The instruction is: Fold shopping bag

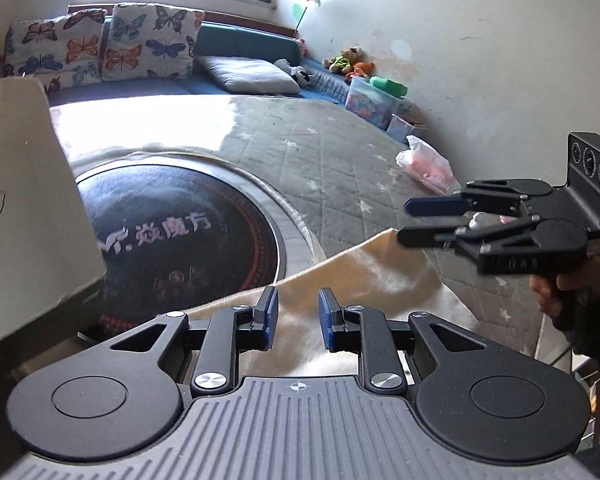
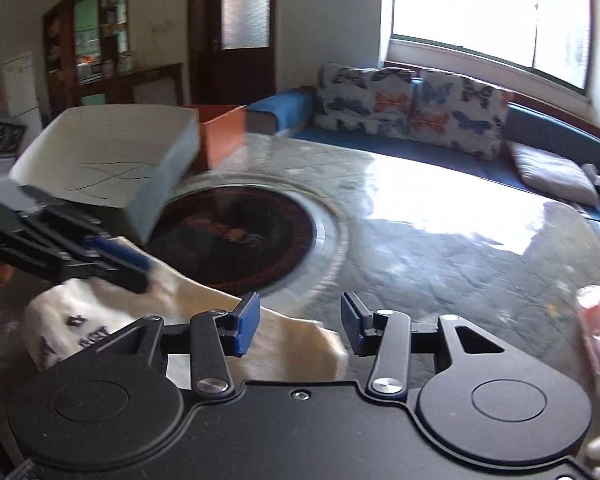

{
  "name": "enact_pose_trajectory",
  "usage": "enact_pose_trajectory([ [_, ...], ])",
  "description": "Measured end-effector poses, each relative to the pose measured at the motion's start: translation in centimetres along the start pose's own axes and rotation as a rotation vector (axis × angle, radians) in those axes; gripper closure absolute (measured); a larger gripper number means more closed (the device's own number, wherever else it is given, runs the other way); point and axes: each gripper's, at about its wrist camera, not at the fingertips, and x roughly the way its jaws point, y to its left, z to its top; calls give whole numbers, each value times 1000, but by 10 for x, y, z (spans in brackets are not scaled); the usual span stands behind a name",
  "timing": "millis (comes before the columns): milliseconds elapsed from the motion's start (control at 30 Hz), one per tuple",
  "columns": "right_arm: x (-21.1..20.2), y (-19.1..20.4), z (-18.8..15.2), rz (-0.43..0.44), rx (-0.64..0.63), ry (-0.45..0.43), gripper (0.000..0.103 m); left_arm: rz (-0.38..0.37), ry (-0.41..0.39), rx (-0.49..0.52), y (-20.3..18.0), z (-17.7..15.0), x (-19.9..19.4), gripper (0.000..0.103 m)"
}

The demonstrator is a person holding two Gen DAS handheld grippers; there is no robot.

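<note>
Spreading across the lower centre of the left wrist view, the cream shopping bag (image 1: 340,276) is seen beyond the left gripper (image 1: 298,320), whose blue pads are parted and empty, while the right gripper (image 1: 404,220), at right, is likewise parted above the bag's corner, seemingly poised for a fold. Catalogued in the right wrist view: the bag (image 2: 284,344) at lower left, rumpled beside the black round inset (image 2: 236,236); the right gripper (image 2: 298,326) parted over its edge; the left gripper (image 2: 136,268) blurred, its state not discernible there.

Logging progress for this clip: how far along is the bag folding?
Early. The cream shopping bag lies rumpled on the round table, with no neat fold visible. Both tongs are open and empty: the left tongs over the cloth, the right tongs near its edge. Gripping and folding remain.
</note>
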Motion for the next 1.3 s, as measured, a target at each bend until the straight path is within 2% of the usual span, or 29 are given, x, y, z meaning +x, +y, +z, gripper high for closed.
enact_pose_trajectory([
  [67,15,9,2,28,-27,19,67,5,11,-18,3,0,9,81],
  [267,46,13,-3,48,0,90,76,11,50,-54,15,-7,21,83],
  [400,51,9,-7,53,23,122,77,9,60,-75,22,-11,24,91],
  [600,46,8,-1,84,57,126,77,4,53,-79,19,-9,21,90],
  [700,45,19,-1,110,27,114,77,-9,42,-70,13,-8,22,90],
  [800,51,27,-3,129,9,135,77,35,47,-57,14,-8,26,90],
  [933,54,18,-5,145,55,139,77,63,37,-74,29,-12,23,100],
  [1167,48,14,-10,135,22,145,78,52,13,-121,47,-19,13,100],
  [1300,45,11,-12,119,17,151,78,66,-2,-121,44,-23,13,100],
])
